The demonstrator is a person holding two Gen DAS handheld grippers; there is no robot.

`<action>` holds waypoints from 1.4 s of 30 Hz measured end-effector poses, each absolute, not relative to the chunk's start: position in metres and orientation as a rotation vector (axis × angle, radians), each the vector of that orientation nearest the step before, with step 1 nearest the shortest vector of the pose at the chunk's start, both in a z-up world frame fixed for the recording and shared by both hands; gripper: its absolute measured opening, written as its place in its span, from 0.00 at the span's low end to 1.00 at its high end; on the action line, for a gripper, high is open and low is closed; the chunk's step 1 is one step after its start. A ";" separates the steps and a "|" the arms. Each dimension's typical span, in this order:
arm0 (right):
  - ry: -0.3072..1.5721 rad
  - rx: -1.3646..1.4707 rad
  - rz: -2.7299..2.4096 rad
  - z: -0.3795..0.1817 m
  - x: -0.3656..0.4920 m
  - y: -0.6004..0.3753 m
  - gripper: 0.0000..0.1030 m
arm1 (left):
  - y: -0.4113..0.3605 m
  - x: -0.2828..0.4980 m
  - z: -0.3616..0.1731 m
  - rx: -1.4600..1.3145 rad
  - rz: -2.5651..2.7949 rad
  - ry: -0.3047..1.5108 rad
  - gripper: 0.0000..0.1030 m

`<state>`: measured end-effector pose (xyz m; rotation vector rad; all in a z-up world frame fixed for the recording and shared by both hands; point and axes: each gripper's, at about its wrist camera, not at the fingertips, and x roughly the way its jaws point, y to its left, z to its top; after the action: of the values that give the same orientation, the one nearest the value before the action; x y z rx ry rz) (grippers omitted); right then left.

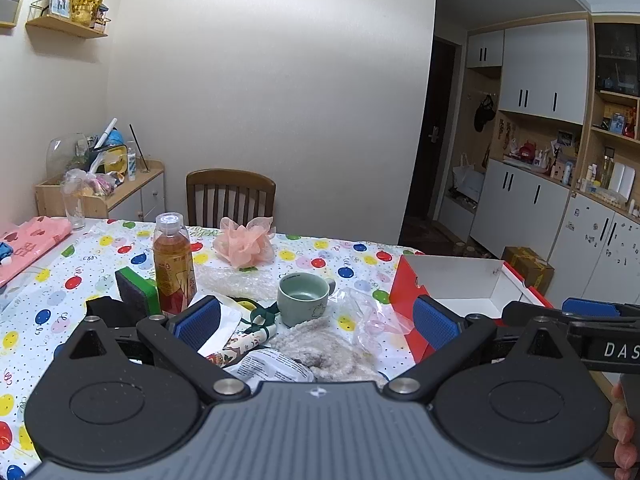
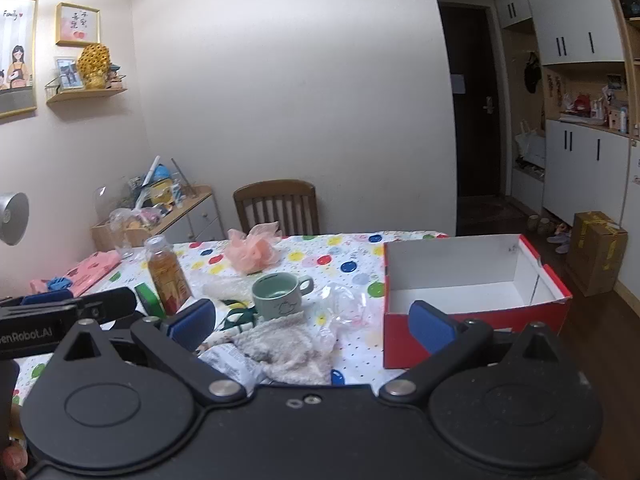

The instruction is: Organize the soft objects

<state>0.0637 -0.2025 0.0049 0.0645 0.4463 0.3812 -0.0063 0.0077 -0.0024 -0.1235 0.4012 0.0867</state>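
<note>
Soft objects lie unsorted on the table (image 1: 332,252); I judge the task not yet begun, since the red box (image 2: 472,316) at the right stands empty.

From left to right I see: a pink cloth (image 1: 28,244) at the far left edge, a green sponge (image 1: 134,288), a drink bottle (image 1: 173,264), a pink bath pouf (image 1: 244,246) toward the far edge, a green mug (image 1: 304,298), and a fluffy beige towel (image 1: 320,344) just in front of the mug, with crumpled plastic wrap (image 2: 344,312) beside it.

My left gripper (image 1: 316,322) hangs above the towel, jaws wide, nothing between them. My right gripper (image 2: 312,322) is likewise wide and empty, aimed between the towel and the box.

All soft items remain to be moved.

The table wears a balloon-print cover. Behind it stand a wooden chair (image 2: 276,208), a plain wall and white cabinets (image 1: 540,72).
</note>
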 end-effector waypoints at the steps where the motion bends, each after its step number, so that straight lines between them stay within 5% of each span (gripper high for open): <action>1: 0.449 0.064 0.389 0.005 0.063 -0.203 1.00 | 0.007 -0.007 -0.002 -0.120 0.089 0.399 1.00; 42: 0.440 0.045 0.450 0.010 0.057 -0.199 1.00 | 0.003 -0.013 0.002 -0.118 0.053 0.381 1.00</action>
<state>0.0568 -0.1992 0.0104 0.0448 0.4404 0.4499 -0.0129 0.0031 0.0018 -0.1181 0.3809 0.0526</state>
